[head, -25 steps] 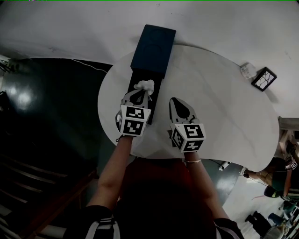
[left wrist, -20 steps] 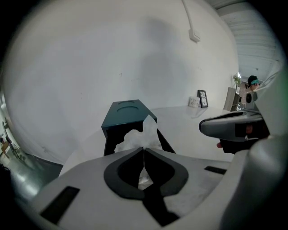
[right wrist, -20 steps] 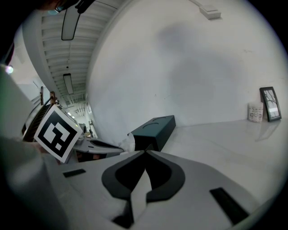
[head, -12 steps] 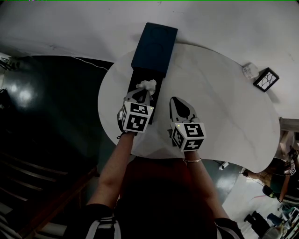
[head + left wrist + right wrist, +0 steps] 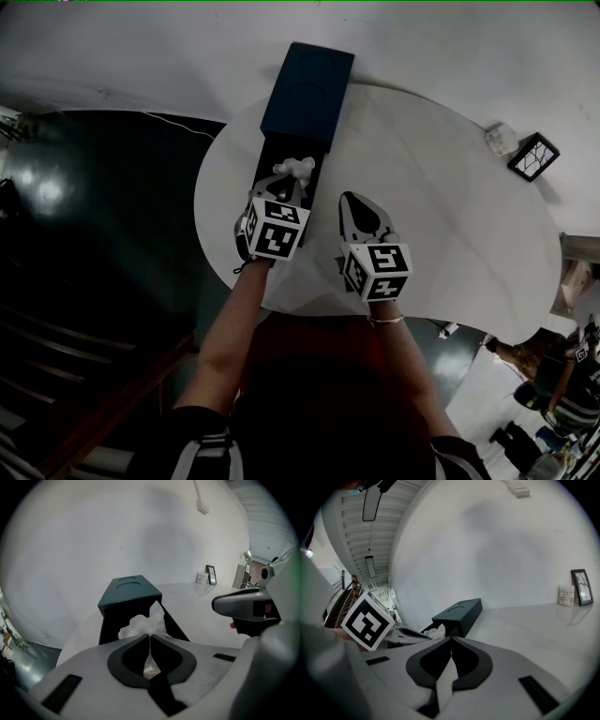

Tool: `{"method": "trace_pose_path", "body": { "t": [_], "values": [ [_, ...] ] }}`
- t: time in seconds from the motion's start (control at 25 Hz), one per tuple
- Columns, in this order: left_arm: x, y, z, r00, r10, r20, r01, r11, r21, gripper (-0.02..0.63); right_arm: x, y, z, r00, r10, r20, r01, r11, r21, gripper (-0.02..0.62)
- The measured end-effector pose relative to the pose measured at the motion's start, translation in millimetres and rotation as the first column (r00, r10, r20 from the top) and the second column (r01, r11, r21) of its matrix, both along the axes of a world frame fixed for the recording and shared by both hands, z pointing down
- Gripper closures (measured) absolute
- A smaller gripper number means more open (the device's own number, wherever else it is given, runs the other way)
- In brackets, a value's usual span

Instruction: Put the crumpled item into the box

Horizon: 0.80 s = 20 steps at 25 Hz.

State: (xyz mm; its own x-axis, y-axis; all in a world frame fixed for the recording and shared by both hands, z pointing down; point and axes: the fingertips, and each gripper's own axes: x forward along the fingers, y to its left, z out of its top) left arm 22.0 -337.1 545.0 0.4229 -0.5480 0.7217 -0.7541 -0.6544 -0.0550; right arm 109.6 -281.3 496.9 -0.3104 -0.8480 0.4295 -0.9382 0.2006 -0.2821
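**A:** The left hand-held gripper (image 5: 286, 184) has crept forward in the last second. The crumpled paper (image 5: 298, 168) rides with it, pinched tight between jaws that are closed on it.

**B:** So the wad now hangs over the open end of the dark teal box (image 5: 309, 89), closer to its covered part. It isn't let go yet, but I'd say the drop is near.

**A:** The left forearm reaches straight along the box. The right hand-held gripper (image 5: 351, 204) hovers beside it over the worktop (image 5: 450, 206), jaws together and holding nothing.

white rounded table (image 5: 450, 216) against a white wall (image 5: 141, 47); dark glossy floor (image 5: 94, 234) at nine o'clock; framed picture (image 5: 531, 157) at two o'clock.
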Motion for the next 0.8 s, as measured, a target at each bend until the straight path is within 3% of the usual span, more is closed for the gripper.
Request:
{"method": "trace_pose_path", "body": {
  "t": [0.44,0.8],
  "values": [
    [1.9,-0.5,3.9,0.999,-0.004,-0.033,0.003,0.999,-0.033,0.577,2.7,1.0,1.6,1.000,0.006,-0.004,-0.006,1.000,-0.006,0.580],
    [1.3,-0.6,-4.6,0.998,-0.001,-0.062,0.000,1.000,-0.007,0.575,2.5,2.2,0.0,1.000,0.008,-0.007,-0.008,1.000,-0.001,0.580]
  ]
}}
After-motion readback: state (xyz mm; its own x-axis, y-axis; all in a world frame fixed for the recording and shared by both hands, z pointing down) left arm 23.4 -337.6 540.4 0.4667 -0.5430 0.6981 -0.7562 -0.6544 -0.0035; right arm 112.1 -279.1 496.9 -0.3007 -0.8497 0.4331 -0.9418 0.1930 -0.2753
